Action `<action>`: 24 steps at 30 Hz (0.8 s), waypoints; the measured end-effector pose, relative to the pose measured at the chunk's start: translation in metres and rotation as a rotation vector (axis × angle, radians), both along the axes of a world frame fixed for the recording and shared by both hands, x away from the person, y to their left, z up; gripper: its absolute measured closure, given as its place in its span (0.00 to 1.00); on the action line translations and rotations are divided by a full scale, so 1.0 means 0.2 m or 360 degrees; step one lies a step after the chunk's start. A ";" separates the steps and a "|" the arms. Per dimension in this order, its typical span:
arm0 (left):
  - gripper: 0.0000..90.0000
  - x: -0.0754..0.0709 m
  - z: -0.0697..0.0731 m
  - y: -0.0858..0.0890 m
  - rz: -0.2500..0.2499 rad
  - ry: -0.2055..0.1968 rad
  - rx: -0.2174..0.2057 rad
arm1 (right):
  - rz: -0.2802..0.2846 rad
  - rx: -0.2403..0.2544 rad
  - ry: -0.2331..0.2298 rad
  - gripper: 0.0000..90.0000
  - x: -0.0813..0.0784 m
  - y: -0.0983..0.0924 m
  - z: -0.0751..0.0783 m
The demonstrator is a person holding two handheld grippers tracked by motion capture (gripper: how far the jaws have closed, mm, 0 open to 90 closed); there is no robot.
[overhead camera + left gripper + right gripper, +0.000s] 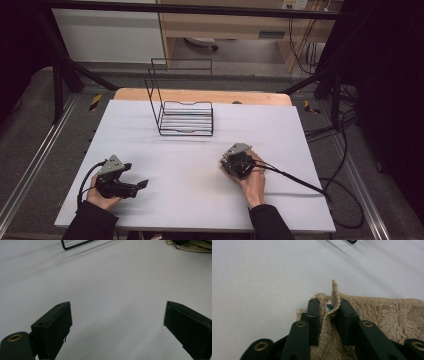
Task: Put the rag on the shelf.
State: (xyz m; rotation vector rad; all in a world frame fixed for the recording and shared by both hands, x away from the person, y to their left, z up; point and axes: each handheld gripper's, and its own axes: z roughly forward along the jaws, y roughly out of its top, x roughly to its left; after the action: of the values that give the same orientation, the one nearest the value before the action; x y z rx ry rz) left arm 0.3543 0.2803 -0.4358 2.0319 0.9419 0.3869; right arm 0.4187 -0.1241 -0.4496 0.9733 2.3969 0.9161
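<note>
A beige terry towel (387, 315) lies flat on the white table, and its edge shows in the left gripper view (190, 246). My right gripper (329, 307) points down at the towel's corner with its jaws close together, pinching a raised fold with a small white label beside it. In the high view the right gripper (235, 162) sits right of the table's centre, and the hand hides most of the towel (223, 169). My left gripper (136, 174) rests near the front left, jaws wide apart. Nothing but bare table lies between the left gripper's (117, 315) jaws.
A black wire rack (185, 117) stands upright at the back middle of the white table (200, 200), and its base corner shows in the left gripper view (75, 243). The right gripper's cable (300, 181) trails off the table's right edge.
</note>
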 end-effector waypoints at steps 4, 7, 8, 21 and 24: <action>0.09 0.00 0.00 0.00 0.0001 -0.0001 -0.0002 | -0.0053 -0.0040 0.0034 0.92 0.01 0.01 0.02; 0.09 0.00 0.00 0.00 0.0003 0.0000 -0.0005 | -0.0083 0.0000 0.0065 0.93 0.02 0.00 0.03; 0.09 0.00 0.00 0.00 0.0003 -0.0001 -0.0005 | -0.0083 0.0000 0.0065 0.93 0.02 0.00 0.03; 0.09 0.01 0.00 0.00 0.0009 0.0004 -0.0005 | 0.0057 0.0258 0.0065 0.94 -0.05 0.02 0.16; 0.09 0.00 0.00 0.00 0.0008 0.0004 -0.0005 | 0.0112 0.0293 0.0075 0.94 -0.08 0.08 0.19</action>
State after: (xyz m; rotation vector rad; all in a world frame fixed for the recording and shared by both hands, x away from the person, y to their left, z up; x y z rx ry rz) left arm 0.3552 0.2804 -0.4361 2.0280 0.9483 0.3856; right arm 0.4034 -0.1077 -0.4125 0.9910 2.4325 1.1691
